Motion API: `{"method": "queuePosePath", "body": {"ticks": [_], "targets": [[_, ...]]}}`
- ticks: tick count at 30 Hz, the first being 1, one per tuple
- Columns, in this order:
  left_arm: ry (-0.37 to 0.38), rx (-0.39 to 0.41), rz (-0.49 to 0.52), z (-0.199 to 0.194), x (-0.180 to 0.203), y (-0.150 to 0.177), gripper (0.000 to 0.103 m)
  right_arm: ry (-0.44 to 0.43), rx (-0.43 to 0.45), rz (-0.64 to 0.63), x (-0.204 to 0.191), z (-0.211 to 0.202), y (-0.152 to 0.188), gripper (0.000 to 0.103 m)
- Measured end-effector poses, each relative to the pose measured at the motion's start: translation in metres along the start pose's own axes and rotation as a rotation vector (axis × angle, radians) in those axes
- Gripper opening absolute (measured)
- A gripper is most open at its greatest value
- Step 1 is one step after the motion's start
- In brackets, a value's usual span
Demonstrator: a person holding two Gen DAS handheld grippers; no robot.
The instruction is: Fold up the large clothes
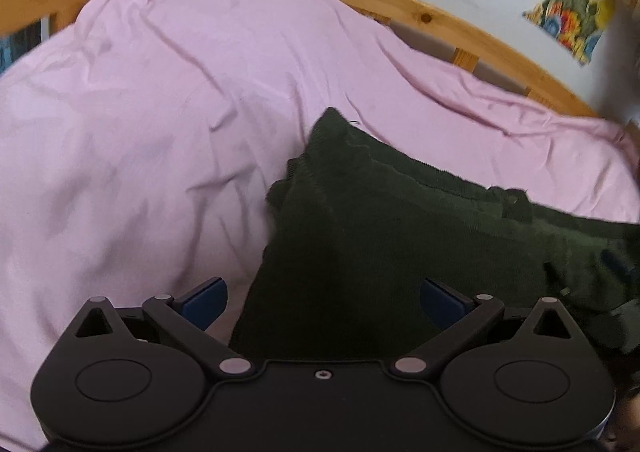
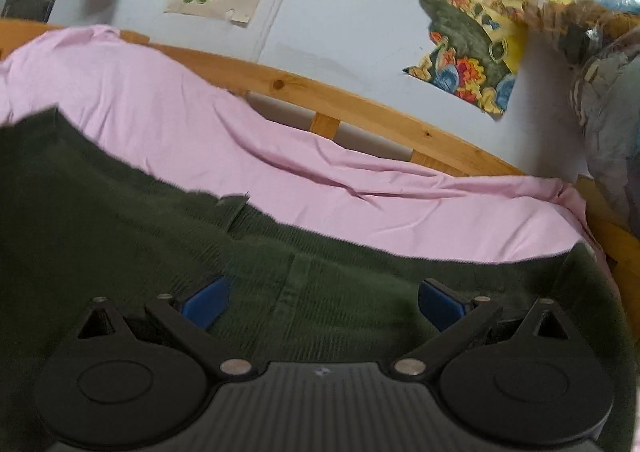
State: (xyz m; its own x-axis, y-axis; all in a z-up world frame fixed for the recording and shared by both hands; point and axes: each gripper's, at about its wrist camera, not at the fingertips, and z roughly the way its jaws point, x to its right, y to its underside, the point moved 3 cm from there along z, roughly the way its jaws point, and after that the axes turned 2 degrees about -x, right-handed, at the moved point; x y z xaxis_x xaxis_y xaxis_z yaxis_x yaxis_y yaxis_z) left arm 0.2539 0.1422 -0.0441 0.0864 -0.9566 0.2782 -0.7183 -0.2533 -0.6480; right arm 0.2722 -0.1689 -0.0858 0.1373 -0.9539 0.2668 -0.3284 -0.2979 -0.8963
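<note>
Corduroy, dark green: the trousers (image 1: pixel 400 236) lie on the pink bed sheet (image 1: pixel 160 111), seemingly already doubled over. Our left tool (image 1: pixel 324 300) and right tool (image 2: pixel 324 300) gape wide, gripping nothing; further folds probably remain.

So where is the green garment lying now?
The green garment lies on the pink sheet of the bed, at the lower right in the left view and across the lower left in the right view, under both open claws.
</note>
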Motion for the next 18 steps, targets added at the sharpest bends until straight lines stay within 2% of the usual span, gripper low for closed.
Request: {"method": "queuePosePath", "body": {"ticks": [3, 6, 10, 16, 18], "targets": [[0.021, 0.01, -0.068, -0.003, -0.022, 0.016, 0.102, 0.023, 0.05, -0.028, -0.007, -0.003, 0.011, 0.103], [0.045, -0.013, -0.076, 0.0, -0.033, 0.026, 0.102, 0.014, 0.04, -0.024, -0.007, -0.001, 0.011, 0.103], [0.127, -0.059, -0.086, 0.017, -0.028, 0.022, 0.102, -0.028, 0.037, 0.031, 0.001, 0.0, 0.014, 0.103], [0.116, -0.104, -0.019, 0.053, -0.011, 0.011, 0.102, -0.026, 0.049, 0.039, 0.002, -0.002, 0.015, 0.103], [0.116, -0.125, -0.033, 0.058, -0.008, 0.007, 0.102, -0.02, 0.055, 0.034, 0.002, -0.003, 0.016, 0.103]]}}
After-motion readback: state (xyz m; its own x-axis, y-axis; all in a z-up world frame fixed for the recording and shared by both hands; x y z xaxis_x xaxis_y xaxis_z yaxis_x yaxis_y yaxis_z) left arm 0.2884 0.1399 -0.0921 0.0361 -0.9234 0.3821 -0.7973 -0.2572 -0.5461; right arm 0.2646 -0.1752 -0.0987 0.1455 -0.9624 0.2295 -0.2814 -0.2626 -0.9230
